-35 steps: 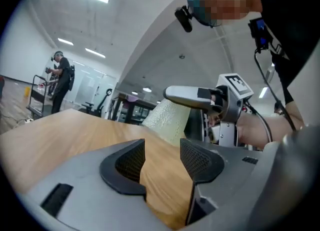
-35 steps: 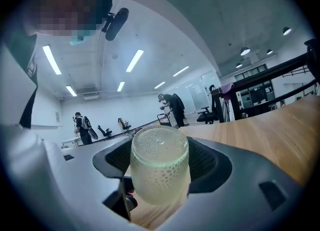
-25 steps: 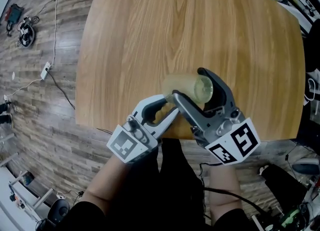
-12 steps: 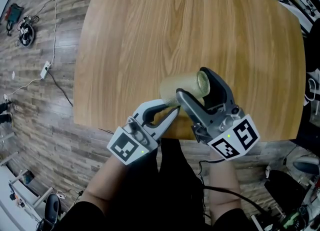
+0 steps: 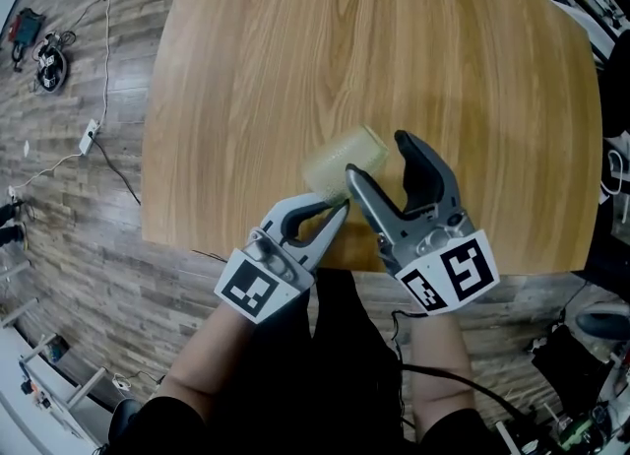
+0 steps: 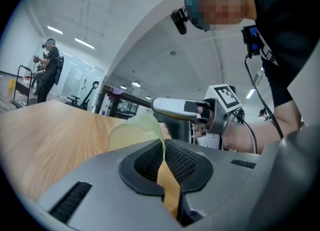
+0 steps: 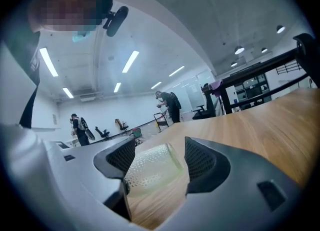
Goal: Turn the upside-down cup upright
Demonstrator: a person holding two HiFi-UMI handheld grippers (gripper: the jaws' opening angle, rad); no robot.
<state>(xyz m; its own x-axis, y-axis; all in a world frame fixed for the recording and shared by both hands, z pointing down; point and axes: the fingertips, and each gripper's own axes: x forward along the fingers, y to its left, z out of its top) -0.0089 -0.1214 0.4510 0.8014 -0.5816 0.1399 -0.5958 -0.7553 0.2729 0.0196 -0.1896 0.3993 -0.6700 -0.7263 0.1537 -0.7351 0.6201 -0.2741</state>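
The step in hand is the turning itself. The cup [image 5: 343,160] is neither mouth-down nor upright. It lies tilted on the table [image 5: 295,49], just below the middle of the head view, close to the table's lower edge. I cannot tell for sure whether it rests fully on the wood or is a little raised.

The left gripper [image 5: 341,207] comes from the lower left. Its jaws have just been closing, and in the left gripper view they stand almost together, with the thin greenish wall of the cup pinched between the pads. The right gripper [image 5: 378,158] comes from the lower right with its jaws wide apart. In the right gripper view the cup shows between them, but the pads do not press on it.

The next move, as I judge it, is a roll of the left wrist, so that the mouth goes up and the base meets the wood. The right jaws should stay clear, or only steady the side. The wall looks thin and soft, so it may bend or slip from so narrow a pinch.

The cup is the only container here. Through its translucent, dotted wall nothing is seen inside; it seems empty.
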